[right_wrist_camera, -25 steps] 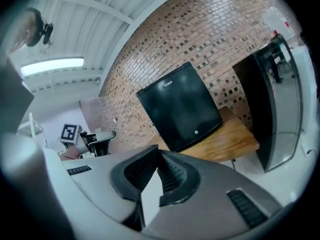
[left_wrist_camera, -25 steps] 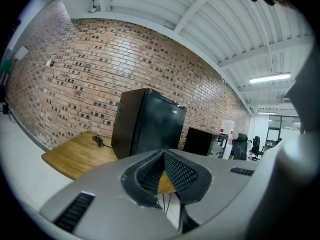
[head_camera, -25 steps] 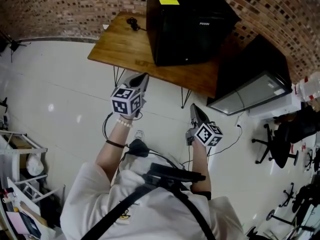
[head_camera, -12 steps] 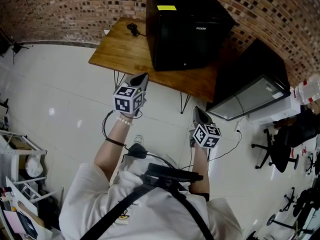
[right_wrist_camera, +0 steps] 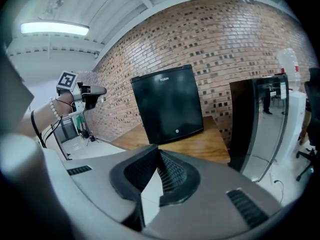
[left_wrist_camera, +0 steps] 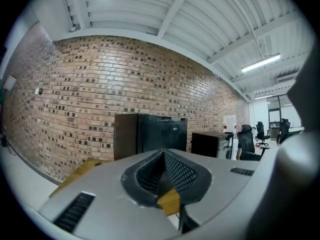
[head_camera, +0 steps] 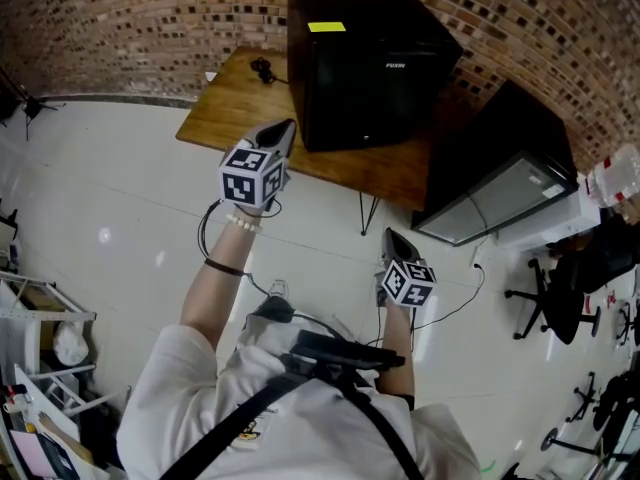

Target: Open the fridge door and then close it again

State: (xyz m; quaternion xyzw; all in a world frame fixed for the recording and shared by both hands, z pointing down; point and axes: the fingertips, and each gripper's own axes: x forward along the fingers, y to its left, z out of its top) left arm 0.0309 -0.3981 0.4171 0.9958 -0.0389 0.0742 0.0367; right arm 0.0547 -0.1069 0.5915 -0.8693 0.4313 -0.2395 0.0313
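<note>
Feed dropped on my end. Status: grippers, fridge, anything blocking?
Left gripper shut, empty, up near the table. Right gripper shut, empty, lower and further back. Fridge door closed, untouched. Nothing seen in the way.

Head view overhead, gripper views facing fridge (head_camera: 365, 63)

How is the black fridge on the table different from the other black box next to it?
The fridge sits on the wooden table; the black cabinet stands on the floor. The fridge has a plain black door and a yellow sticker on top; the cabinet has a shiny, glass-like front. Both are black and stand by the brick wall.
</note>
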